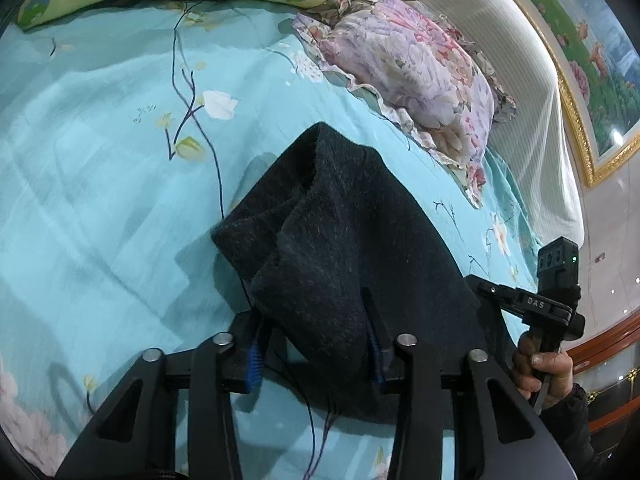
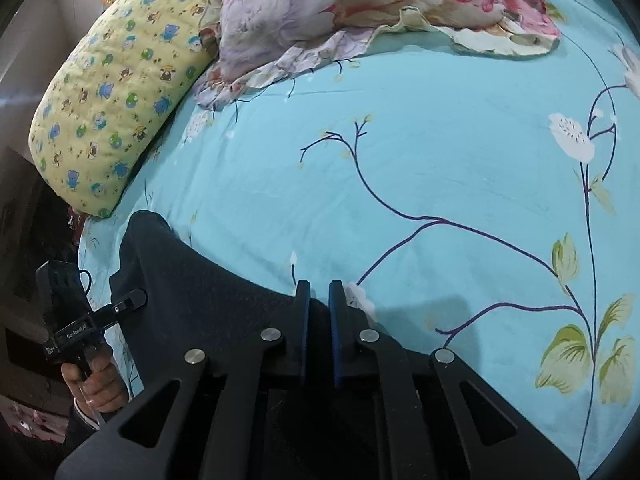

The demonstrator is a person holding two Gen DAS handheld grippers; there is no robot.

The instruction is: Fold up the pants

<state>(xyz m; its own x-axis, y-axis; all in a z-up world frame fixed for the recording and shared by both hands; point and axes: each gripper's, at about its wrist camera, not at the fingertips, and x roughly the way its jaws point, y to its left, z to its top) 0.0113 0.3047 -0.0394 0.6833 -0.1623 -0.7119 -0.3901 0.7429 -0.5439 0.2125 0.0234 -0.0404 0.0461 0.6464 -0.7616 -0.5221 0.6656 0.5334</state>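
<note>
Dark fuzzy pants (image 1: 340, 240) lie bunched on the turquoise flowered sheet (image 1: 100, 160). In the left wrist view my left gripper (image 1: 310, 308) has a thick fold of the pants pinched between its blue pads, with more fabric spilling past the right finger. Loose threads hang below. In the right wrist view my right gripper (image 2: 319, 292) is shut on the thin near edge of the pants (image 2: 192, 280), the pads almost together. At each view's side edge a hand (image 1: 540, 368) (image 2: 96, 388) holds the other gripper's handle.
A yellow cartoon-print pillow (image 2: 112, 112) and a pink floral quilt (image 2: 340, 0) lie at the head of the bed. A white padded headboard (image 1: 520, 80) and a gold-framed picture (image 1: 580, 80) stand behind. The sheet (image 2: 440, 160) stretches flat beyond the pants.
</note>
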